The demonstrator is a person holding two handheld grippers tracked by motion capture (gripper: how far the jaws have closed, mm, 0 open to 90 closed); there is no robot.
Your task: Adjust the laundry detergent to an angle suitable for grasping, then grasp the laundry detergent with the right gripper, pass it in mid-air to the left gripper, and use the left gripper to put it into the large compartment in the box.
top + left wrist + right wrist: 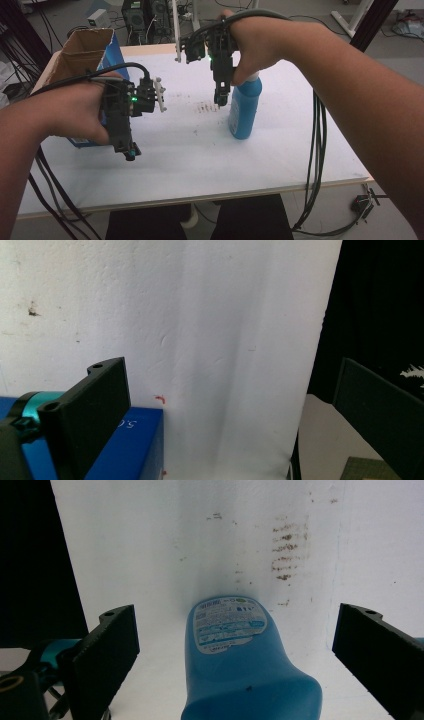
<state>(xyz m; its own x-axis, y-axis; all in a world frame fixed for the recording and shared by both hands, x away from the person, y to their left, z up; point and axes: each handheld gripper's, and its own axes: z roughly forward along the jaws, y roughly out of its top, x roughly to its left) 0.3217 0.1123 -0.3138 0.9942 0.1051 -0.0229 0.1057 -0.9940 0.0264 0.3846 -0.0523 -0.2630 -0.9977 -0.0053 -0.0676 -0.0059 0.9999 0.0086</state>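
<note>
Where it stands upright, blue bottle (245,107) bears label.

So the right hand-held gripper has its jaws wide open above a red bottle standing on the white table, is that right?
Not quite: the bottle is blue, not red, as the right gripper view shows. The right hand-held gripper does have its jaws wide open above it on the white table.

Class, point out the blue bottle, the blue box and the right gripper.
blue bottle (235,650), right gripper view, its labelled side.
blue box (112,57), high view, its blue side wall.
right gripper (221,99), high view, between its jaws.
</note>
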